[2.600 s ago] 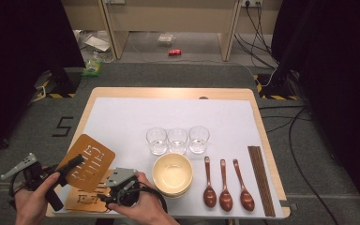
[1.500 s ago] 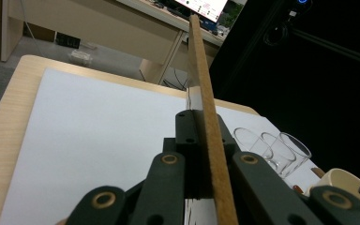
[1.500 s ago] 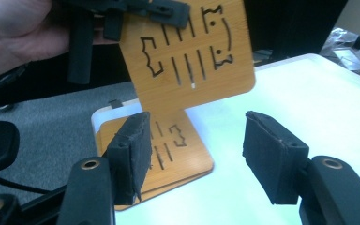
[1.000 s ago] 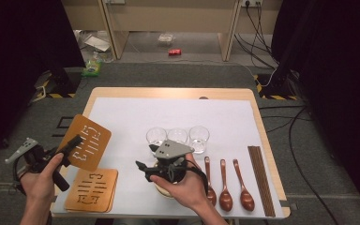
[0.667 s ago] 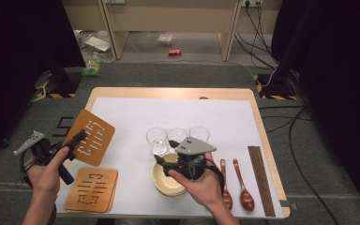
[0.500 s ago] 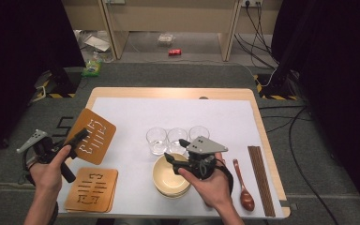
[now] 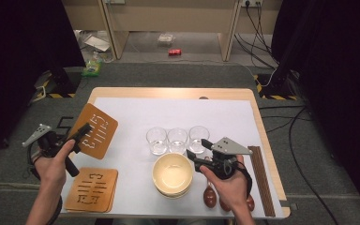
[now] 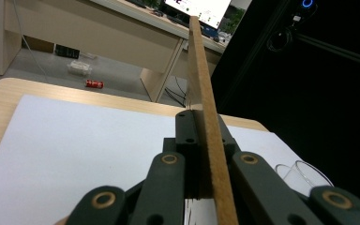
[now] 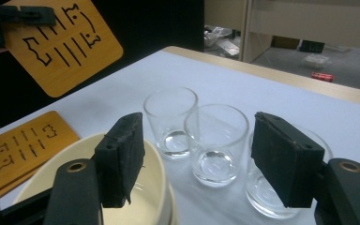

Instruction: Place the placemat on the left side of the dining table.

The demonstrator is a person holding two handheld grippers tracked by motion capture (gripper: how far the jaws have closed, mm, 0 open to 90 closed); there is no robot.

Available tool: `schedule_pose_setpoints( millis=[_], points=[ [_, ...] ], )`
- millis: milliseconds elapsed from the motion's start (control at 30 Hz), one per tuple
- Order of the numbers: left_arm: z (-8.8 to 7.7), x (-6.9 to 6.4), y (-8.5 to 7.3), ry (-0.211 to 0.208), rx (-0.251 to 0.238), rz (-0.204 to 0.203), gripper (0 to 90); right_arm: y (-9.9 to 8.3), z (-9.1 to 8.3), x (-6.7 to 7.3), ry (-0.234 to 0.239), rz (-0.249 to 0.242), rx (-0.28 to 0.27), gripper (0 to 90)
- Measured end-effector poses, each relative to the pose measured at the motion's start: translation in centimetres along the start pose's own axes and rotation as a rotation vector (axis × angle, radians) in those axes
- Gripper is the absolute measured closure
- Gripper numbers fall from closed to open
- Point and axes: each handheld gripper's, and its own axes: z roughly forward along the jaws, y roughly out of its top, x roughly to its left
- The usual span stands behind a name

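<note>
My left gripper (image 7: 80, 135) is shut on the edge of a brown wooden mat (image 7: 95, 130) with cut-out marks, held tilted above the table's left edge. In the left gripper view the mat (image 8: 205, 93) stands edge-on between the jaws of this gripper (image 8: 205, 124). My right gripper (image 7: 196, 151) is open with nothing between its jaws, just right of the stacked cream bowls (image 7: 172, 174). In the right gripper view its open jaws (image 9: 204, 159) frame three empty glasses (image 9: 215, 140), with the bowl (image 9: 150, 187) at lower left and the held mat (image 9: 61, 42) at upper left.
A second pile of wooden mats (image 7: 92, 190) lies at the front left. Three glasses (image 7: 177, 139) stand in a row behind the bowls. Brown spoons (image 7: 210, 197) lie partly under the right hand, and dark chopsticks (image 7: 262, 180) lie along the right edge of the white sheet (image 7: 178, 112).
The right gripper has travelled rightward from the front-left mats, across the bowls, to their right side. The left gripper has carried its mat slightly inward over the table.
</note>
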Motion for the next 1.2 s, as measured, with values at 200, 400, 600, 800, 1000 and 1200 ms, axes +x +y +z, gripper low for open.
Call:
schedule_pose_setpoints(
  millis=[200, 400, 600, 800, 1000, 1200],
  points=[
    [0.9, 0.3, 0.5, 0.002, -0.006, -0.004, 86.1, -1.3, -0.9, -1.2, -0.057, 0.016, -0.001, 35.9],
    [1.7, 0.3, 0.3, 0.005, -0.004, -0.001, 86.1, -2.3, -1.2, -1.7, -0.085, 0.029, 0.001, 36.6],
    [3.0, 0.3, 0.1, 0.002, 0.008, 0.013, 86.1, -3.2, -1.9, -2.0, -0.123, 0.055, -0.006, 38.6],
    [4.0, 0.4, -0.2, 0.009, 0.013, 0.016, 86.1, -4.0, -2.9, -2.5, -0.152, 0.071, 0.002, 41.4],
    [4.8, 0.6, -0.2, 0.019, 0.022, 0.017, 86.1, -4.2, -3.2, -2.8, -0.164, 0.077, 0.011, 43.7],
    [5.6, 0.9, 0.0, 0.038, 0.030, 0.028, 86.1, -4.2, -2.8, -2.8, -0.171, 0.063, 0.017, 45.5]
  ],
)
